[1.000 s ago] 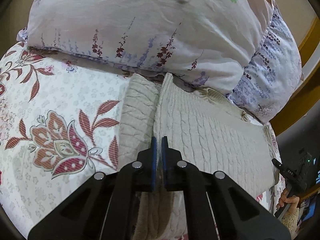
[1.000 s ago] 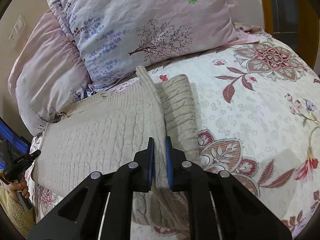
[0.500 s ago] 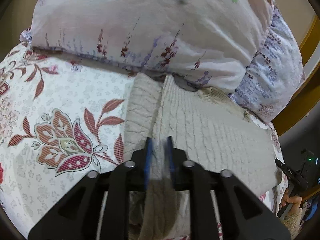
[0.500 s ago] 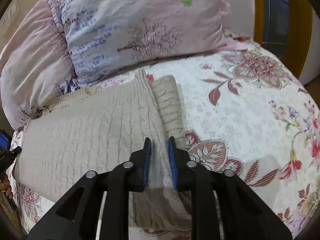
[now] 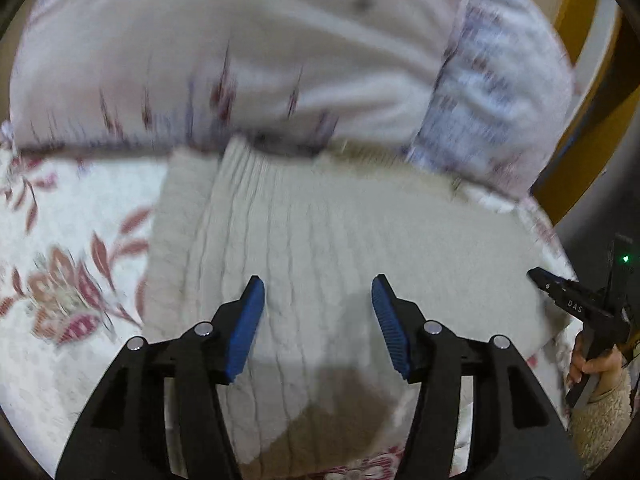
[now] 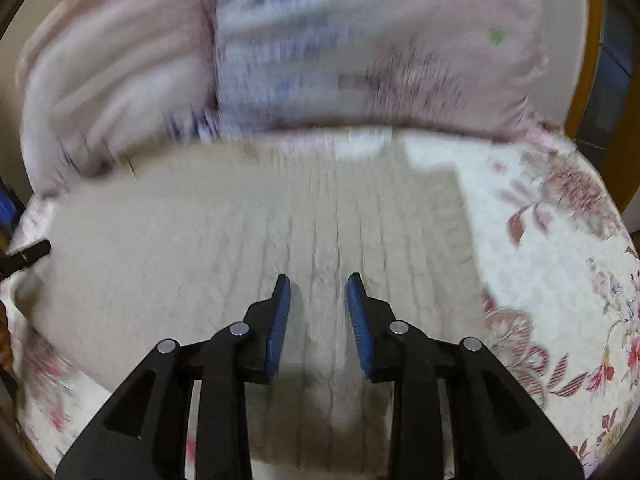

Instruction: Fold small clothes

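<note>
Opening over a folded cream cable-knit sweater (image 5: 328, 240) on a floral bedspread (image 5: 72, 240), both grippers have their jaws spreading apart.

Left gripper (image 5: 318, 292): blue ribbed pads parted wide, jaws opening, knit lying flat beneath the gap, no pad pressing on it. Right gripper (image 6: 316, 294): narrower gap, jaws opening, likewise clear of the fabric. The sweater lies flat across the bedspread with a folded band along each side edge; its far edge touches the pillows (image 6: 360, 48). Bare printed bedspread lies open beyond the side edge in each view. The knit is thick, with raised vertical cable ribs; the pillowcases are smooth, creased, pale pink and lilac-printed. Both views are motion-blurred. The person's hand (image 5: 592, 368), in a fleecy cuff, holds the right gripper's handle.
</note>
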Tool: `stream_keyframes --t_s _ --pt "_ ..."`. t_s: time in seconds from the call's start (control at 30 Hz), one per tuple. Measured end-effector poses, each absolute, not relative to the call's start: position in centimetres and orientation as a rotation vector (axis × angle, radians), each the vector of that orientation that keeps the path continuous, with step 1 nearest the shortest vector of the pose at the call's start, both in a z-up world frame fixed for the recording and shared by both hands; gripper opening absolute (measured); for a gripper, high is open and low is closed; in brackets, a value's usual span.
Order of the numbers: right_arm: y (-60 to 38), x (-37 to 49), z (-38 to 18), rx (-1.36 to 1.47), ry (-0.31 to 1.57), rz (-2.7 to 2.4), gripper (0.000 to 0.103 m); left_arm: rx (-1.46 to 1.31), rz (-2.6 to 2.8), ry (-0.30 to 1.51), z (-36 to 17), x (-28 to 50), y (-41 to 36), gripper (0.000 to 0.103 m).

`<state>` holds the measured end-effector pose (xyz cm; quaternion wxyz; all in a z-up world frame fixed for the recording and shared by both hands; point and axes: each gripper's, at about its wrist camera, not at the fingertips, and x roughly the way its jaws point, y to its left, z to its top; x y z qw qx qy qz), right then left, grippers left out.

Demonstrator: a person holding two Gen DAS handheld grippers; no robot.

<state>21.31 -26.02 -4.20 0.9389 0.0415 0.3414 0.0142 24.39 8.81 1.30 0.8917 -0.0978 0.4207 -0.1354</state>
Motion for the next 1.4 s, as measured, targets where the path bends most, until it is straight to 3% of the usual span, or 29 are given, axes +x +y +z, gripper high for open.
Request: stream_keyframes --t_s 0.17,0.2,0.3,0.33,0.8,1.4 --pt "-26.1 21.6 -3.7 0.094 0.748 0.045 0.036 -0.187 -0.292 0.854 1.6 24.0 8.5 0.063" --pt "-26.2 21.7 -3.6 0.11 0.755 0.04 0.039 -0.213 -0.3 0.852 1.8 24.0 8.9 0.063" --pt "-25.8 21.2 -2.7 0.137 0.722 0.056 0.061 -0.315 -0.283 0.813 2.8 23.8 11.4 0.071" --pt "-25.2 21.0 -2.3 0.132 0.698 0.073 0.062 -0.344 -0.263 0.8 3.1 23.8 12.4 0.073" --pt "-14.3 23.4 -0.9 -0.029 0.659 0.263 0.061 -0.736 -0.207 0.884 0.3 26.1 19.6 0.076" --pt "-11.0 25.2 -2.8 -0.139 0.716 0.228 0.063 -0.789 -0.277 0.878 -0.1 26.6 18.0 0.077"
